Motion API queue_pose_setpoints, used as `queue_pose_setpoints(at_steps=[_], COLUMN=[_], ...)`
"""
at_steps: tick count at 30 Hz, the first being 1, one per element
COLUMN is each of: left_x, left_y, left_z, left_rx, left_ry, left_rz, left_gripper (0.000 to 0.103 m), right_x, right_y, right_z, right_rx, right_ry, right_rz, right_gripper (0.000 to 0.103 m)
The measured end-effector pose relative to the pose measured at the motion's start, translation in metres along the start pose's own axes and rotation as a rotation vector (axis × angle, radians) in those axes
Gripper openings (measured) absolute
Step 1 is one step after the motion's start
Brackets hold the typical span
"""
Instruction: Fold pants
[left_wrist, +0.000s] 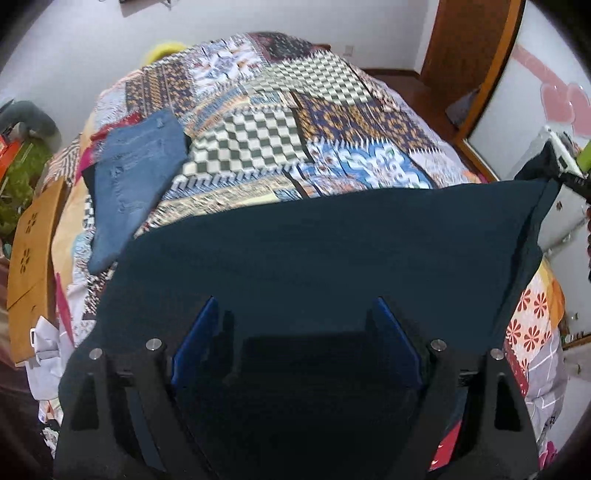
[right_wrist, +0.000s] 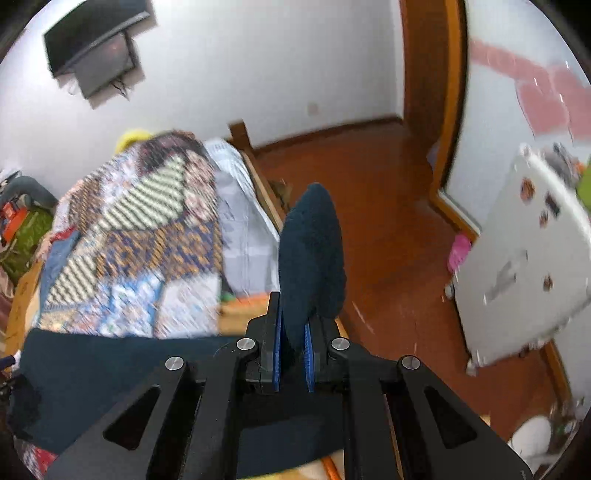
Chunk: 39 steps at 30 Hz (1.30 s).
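Right gripper clamped tight on a bunched corner of the dark teal pants, fabric poking up past the blue pads. Left gripper spread wide, pants draped over and between its fingers, not pinching. Pants stretched across the near edge of the bed, long axis running side to side. Folded jeans lying near the left edge.
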<state>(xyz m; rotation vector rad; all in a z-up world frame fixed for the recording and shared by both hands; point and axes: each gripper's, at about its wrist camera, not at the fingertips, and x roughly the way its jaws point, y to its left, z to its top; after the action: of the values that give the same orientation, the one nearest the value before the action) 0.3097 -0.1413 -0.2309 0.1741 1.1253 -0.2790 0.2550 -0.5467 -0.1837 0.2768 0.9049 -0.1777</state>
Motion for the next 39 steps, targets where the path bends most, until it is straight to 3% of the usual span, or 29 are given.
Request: queue_pose_setpoints(at_steps=[7,10,14,18,21,25,27,29,34,39], left_x=[0.015,0.015,0.013,-0.001,-0.024,-0.060,-0.079,-0.095,-0.127,-0.136], left_y=[-0.009,-0.009,-0.007,0.001,0.017,0.049,0.071,0.092,0.155,0.220], left_z=[-0.012,-0.015,-0.016,-0.014,-0.012,-0.010,-0.012,-0.016,-0.035,-0.063], left_rx=[0.015,0.026,0.017,0.006,-0.021,-0.073,-0.105,-0.137,-0.218,-0.318], left_ry=[0.047,0.037,0.024,-0.024,-0.091,-0.184,-0.226,-0.258,-0.328,-0.325], left_rz=[0.007,0.017,0.017,0.029,0.044,0.068,0.085,0.111,0.203,0.251], left_gripper=[0.086,0.086,0.086,0.086,0.086,0.086,0.086,0.087,0.093,0.095], right_x=[0.032,0.033,0.020,-0.002,-0.027,-0.062,-0.075,-0.083,-0.089,-0.075], right_y=[-0.024,-0.032,-0.044,-0.035,-0.012,0.034,0.066,0.093,0.182,0.270], right_z=[-0.048,-0.057,-0.061,-0.053,-0.042,-0.022,-0.011,-0.006,0.002,-0.006], right_rx=[0.074,0.102,0.110,0.067,-0.035,-0.144,-0.188,-0.225,-0.351,-0.485], right_ry=[0.114,0.149,0.155,0.126,0.068,-0.036,-0.085,-0.119,-0.172,-0.162], right_rz=[-0.005,-0.015,-0.058,-0.113,-0.143,-0.104,-0.053,0.003,0.137,0.259], right_gripper=[0.010,0.021,0.032,0.034,0.036,0.046,0.056,0.059,0.059,0.060])
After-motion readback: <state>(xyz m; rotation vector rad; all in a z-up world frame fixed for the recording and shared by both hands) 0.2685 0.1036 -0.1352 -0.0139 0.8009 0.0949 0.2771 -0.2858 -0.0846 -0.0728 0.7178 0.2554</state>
